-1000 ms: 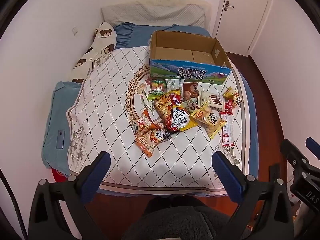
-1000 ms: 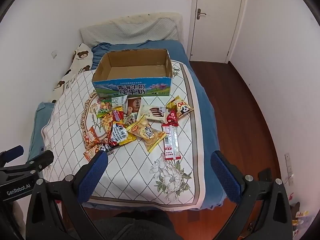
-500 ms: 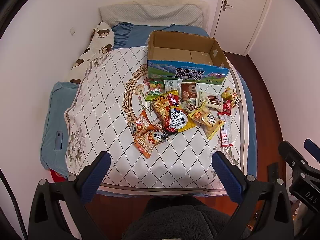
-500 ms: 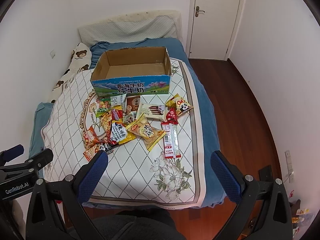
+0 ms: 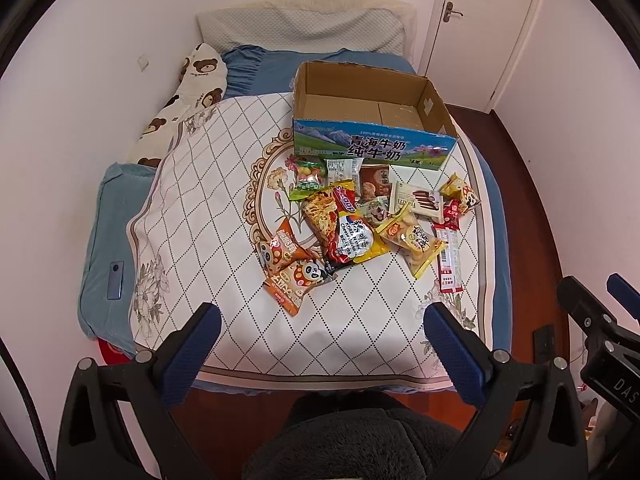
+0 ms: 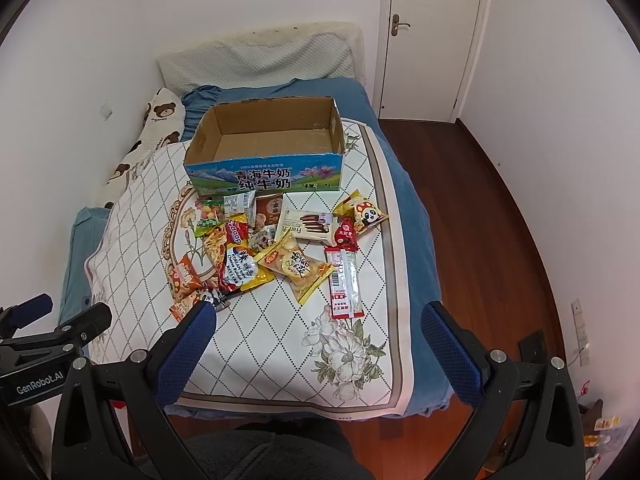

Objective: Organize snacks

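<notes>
Several snack packets lie in a pile on the bed's white quilt, in front of an open, empty cardboard milk box, which also shows in the right wrist view. The pile includes orange panda packets, a noodle bag and a long red-and-white stick pack. My left gripper is open and empty, held above the bed's near edge. My right gripper is open and empty too, near the foot of the bed.
A bear-print pillow and a grey pillow lie at the head of the bed. A white wall runs along the left. Wooden floor and a closed door are on the right. A dark fuzzy garment fills the bottom.
Both grippers have drifted slightly, so the bed and snacks shift a little in view. Nothing on the bed has moved. Both stay open.
</notes>
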`<move>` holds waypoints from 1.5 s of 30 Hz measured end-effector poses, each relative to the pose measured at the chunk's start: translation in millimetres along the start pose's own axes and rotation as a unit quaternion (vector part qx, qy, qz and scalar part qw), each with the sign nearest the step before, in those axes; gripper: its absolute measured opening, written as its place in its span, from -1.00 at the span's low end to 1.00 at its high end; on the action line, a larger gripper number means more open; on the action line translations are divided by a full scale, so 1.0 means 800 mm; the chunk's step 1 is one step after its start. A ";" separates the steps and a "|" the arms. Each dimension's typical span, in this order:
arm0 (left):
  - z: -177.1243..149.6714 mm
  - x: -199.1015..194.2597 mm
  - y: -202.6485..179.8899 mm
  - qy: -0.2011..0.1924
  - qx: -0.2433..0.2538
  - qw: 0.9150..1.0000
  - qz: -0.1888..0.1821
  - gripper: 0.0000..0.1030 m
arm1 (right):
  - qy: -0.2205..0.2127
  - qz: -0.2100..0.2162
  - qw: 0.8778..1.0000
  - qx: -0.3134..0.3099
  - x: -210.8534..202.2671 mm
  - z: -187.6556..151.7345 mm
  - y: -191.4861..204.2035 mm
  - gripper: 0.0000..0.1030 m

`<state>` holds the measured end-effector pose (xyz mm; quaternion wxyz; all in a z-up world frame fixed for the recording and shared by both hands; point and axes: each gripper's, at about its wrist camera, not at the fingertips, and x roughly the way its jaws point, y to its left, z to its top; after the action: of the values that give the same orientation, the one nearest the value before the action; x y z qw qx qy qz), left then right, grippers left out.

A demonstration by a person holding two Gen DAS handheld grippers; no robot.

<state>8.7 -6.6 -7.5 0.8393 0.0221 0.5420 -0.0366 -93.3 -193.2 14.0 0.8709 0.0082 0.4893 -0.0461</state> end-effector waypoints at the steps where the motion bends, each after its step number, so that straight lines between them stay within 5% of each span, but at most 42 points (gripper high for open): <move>1: 0.000 0.000 0.000 0.000 0.000 1.000 -0.001 1.00 | 0.000 0.000 1.000 0.000 0.001 -0.001 -0.002 1.00; 45: 0.000 -0.008 0.007 -0.010 0.001 1.000 -0.015 1.00 | -0.006 0.010 1.000 -0.004 -0.003 0.007 0.002 1.00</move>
<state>6.8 -0.5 -1.8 0.8442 0.0149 0.5334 -0.0502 -89.8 -191.6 18.5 0.8744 0.0094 0.4838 -0.0359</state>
